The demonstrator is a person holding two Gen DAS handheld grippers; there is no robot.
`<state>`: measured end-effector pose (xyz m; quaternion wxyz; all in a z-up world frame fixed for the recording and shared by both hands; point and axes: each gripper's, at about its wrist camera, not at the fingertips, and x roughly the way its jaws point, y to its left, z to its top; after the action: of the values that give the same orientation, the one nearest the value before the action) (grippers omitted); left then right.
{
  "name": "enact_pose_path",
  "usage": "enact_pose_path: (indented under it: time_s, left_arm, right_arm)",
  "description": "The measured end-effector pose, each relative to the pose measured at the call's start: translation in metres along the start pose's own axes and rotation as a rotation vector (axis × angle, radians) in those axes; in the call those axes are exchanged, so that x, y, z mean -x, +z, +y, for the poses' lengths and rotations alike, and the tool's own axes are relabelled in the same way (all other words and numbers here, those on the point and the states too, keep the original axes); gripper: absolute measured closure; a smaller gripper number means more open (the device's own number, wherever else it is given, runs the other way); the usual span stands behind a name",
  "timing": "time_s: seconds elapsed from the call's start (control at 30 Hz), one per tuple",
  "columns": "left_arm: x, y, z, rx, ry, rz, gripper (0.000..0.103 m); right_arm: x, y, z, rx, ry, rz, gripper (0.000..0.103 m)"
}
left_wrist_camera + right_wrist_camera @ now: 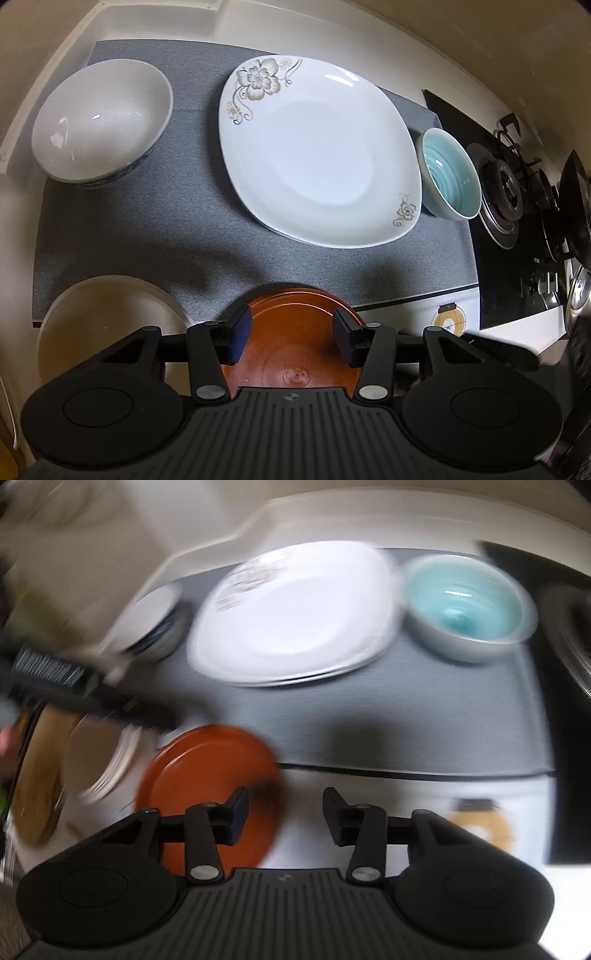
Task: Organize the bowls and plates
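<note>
In the left wrist view my left gripper [291,338] is open, hovering over a brown plate [291,354] at the front edge of a grey mat [147,229]. On the mat stand a white floral plate [317,155], a white bowl [99,118] at the far left and a teal bowl [450,177] at the right. A cream plate [107,325] lies at the front left. The right wrist view is blurred. My right gripper [284,818] is open and empty beside the brown plate [207,786], with the floral plate [291,616] and teal bowl [465,605] beyond.
A black gas stove [513,206] with pans borders the mat on the right. A white counter wall [155,18] runs behind. The left gripper's body [74,686] reaches in at the left of the right wrist view. A wooden board [37,775] stands at the far left.
</note>
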<state>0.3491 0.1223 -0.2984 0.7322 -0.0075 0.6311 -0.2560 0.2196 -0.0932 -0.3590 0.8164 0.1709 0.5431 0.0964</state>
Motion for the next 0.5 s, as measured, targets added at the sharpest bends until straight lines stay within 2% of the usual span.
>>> enact_pose_path:
  time_s: [0.07, 0.1, 0.17, 0.27, 0.33, 0.4, 0.47, 0.5]
  left_arm:
    - [0.0, 0.001, 0.002, 0.002, 0.005, 0.004, 0.052]
    - [0.0, 0.001, 0.003, 0.004, 0.007, 0.007, 0.052]
    - [-0.001, 0.0, 0.005, 0.006, 0.009, 0.013, 0.052]
    - [-0.002, -0.001, 0.009, 0.013, 0.015, 0.021, 0.052]
    - [-0.005, 0.0, 0.011, 0.016, 0.013, 0.029, 0.052]
    - [-0.009, 0.0, 0.01, 0.016, 0.012, 0.038, 0.052]
    - [-0.012, 0.0, 0.006, 0.006, 0.008, 0.048, 0.052]
    - [-0.013, 0.0, 0.003, -0.002, 0.008, 0.051, 0.052]
  right_arm:
    - [-0.01, -0.005, 0.005, 0.032, -0.034, 0.019, 0.076]
    - [-0.016, -0.006, 0.005, 0.054, -0.072, 0.03, 0.094]
    - [-0.014, -0.01, -0.007, 0.015, -0.091, 0.0, 0.096]
    - [-0.001, -0.011, -0.031, -0.069, -0.189, -0.049, 0.098]
    - [0.008, -0.013, -0.047, -0.124, -0.209, -0.056, 0.098]
    - [0.014, -0.015, -0.058, -0.145, -0.236, -0.062, 0.094]
    - [0.016, -0.015, -0.062, -0.151, -0.301, -0.061, 0.071]
    - [0.017, -0.016, -0.063, -0.155, -0.324, -0.066, 0.043]
